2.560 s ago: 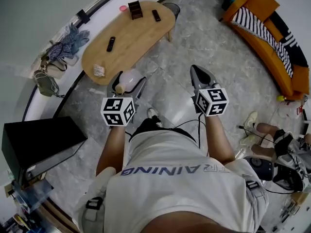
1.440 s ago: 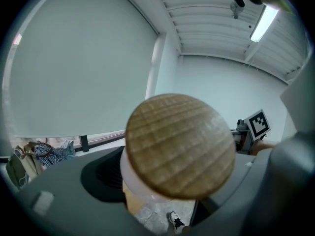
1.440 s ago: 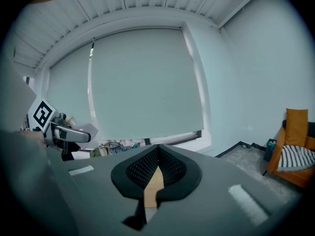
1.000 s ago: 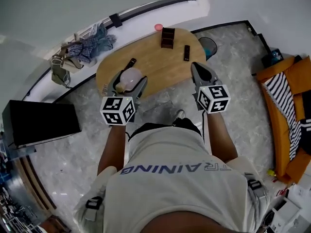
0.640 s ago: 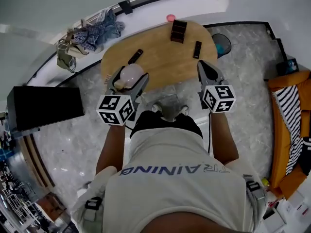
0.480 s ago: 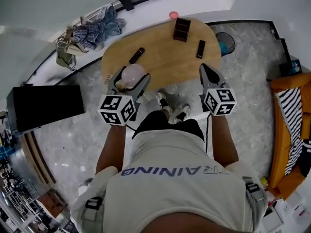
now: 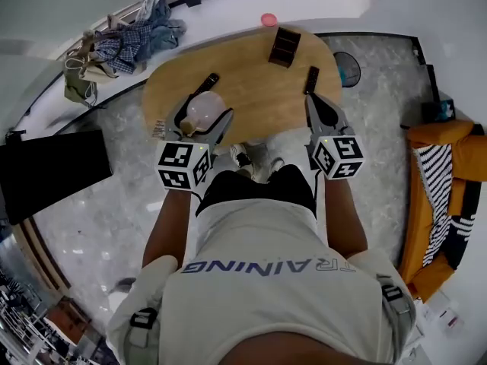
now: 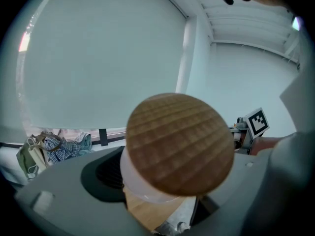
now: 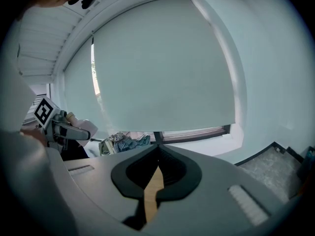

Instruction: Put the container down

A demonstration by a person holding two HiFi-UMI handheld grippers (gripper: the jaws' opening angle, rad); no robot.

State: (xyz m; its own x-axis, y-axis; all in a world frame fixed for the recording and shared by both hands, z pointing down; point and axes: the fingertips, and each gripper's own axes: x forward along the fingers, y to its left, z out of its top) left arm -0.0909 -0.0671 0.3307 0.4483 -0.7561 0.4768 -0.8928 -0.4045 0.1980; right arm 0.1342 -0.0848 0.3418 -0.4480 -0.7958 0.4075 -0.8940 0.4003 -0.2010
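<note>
A translucent container point(image 7: 204, 110) with a round wooden lid point(image 8: 179, 142) sits between the jaws of my left gripper point(image 7: 200, 122), which is shut on its sides. In the head view it is over the near left part of the oval wooden table point(image 7: 251, 90); its height above the top cannot be told. My right gripper point(image 7: 312, 103) is over the table's near right edge. In the right gripper view its jaws point(image 9: 156, 167) are shut with nothing in them, and only a sliver of table shows through them. That view also shows the left gripper point(image 9: 59, 124) at far left.
On the table lie a black remote point(image 7: 207, 82), a second remote point(image 7: 310, 78), a dark brown box point(image 7: 284, 46) and a paper card point(image 7: 158, 130). Clothes point(image 7: 129, 33) and a bag point(image 7: 76, 86) lie along the window ledge. A black cabinet point(image 7: 46, 173) stands left, an orange sofa point(image 7: 445, 196) right.
The person has walked up to the table, which now lies right under both grippers. The left gripper still holds the container; the right stays shut.
</note>
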